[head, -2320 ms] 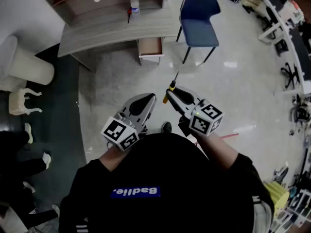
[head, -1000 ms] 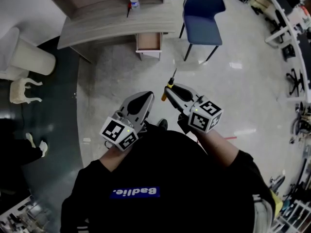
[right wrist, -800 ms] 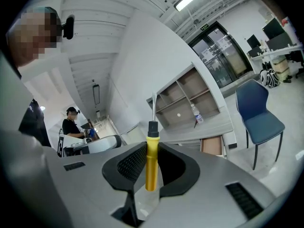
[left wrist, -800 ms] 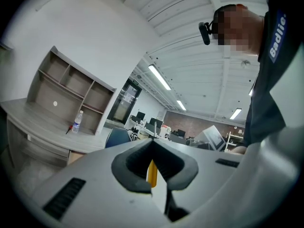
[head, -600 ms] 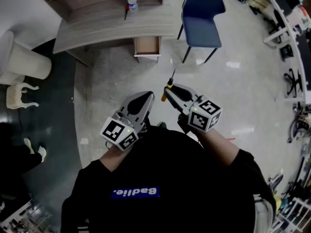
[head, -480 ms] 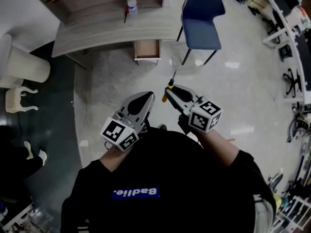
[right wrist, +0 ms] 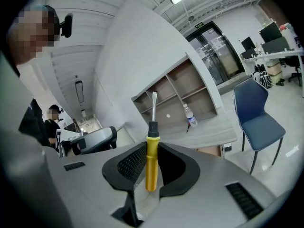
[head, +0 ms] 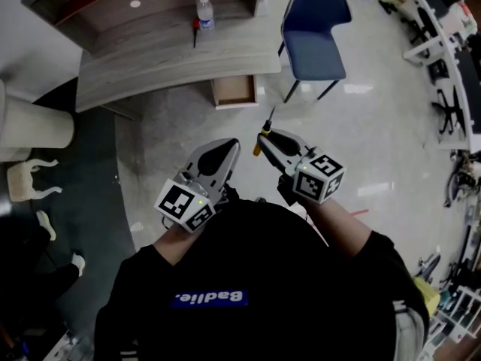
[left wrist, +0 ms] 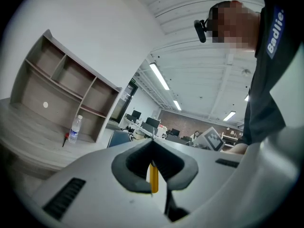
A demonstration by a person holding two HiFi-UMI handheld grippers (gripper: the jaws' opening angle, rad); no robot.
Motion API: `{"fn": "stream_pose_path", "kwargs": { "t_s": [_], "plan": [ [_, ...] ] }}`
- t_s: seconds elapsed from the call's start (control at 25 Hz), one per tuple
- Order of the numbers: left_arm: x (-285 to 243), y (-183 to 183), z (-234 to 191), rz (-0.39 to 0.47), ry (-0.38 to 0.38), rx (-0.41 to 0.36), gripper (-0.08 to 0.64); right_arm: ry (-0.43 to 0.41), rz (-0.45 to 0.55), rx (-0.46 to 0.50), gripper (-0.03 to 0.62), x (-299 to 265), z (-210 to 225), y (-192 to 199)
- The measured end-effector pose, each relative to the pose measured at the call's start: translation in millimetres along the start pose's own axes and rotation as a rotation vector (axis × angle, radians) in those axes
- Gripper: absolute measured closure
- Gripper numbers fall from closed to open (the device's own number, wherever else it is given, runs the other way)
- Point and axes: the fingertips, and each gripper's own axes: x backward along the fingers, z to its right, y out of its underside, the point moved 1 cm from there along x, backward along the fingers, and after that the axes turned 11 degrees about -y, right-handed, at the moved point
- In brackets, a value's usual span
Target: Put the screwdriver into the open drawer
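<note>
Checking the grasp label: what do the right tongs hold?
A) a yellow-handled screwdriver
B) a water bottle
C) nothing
A: the right tongs are clamped on the screwdriver by its yellow handle, with the shaft sticking out past the tips.

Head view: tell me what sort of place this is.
Probably an open-plan office or lab: a wooden desk, a blue chair, and rows of computer workstations under ceiling strip lights.

Beyond your right gripper, the grey desk is carrying a water bottle and a shelf unit.
</note>
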Motion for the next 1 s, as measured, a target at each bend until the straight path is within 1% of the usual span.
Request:
{"fn": "stream_pose_path", "kwargs": {
  "t_s": [0.24,0.4,0.52,0.72,1.0],
  "plan": [
    [-16,-25,-44,-0.001,0.041,0.005,0.558,0.046,-0.001,-0.014,0.499,-41,17,-14],
    [-26,-33,-69,-0.005,0.047,0.004,0.558,0.066,0.002,-0.026,0.499,-63,31,-19],
    [-35,-35,-78,-0.011,0.033,0.014,0.558,0.066,-0.006,-0.041,0.499,-71,43,-20],
    [-54,-25,-89,-0.029,-0.005,0.035,0.558,0.057,-0.035,-0.080,0.499,-82,70,-13],
    [-83,-13,-112,-0.035,-0.083,0.065,0.558,0.033,-0.135,-0.114,0.499,-105,117,8]
  ]
}}
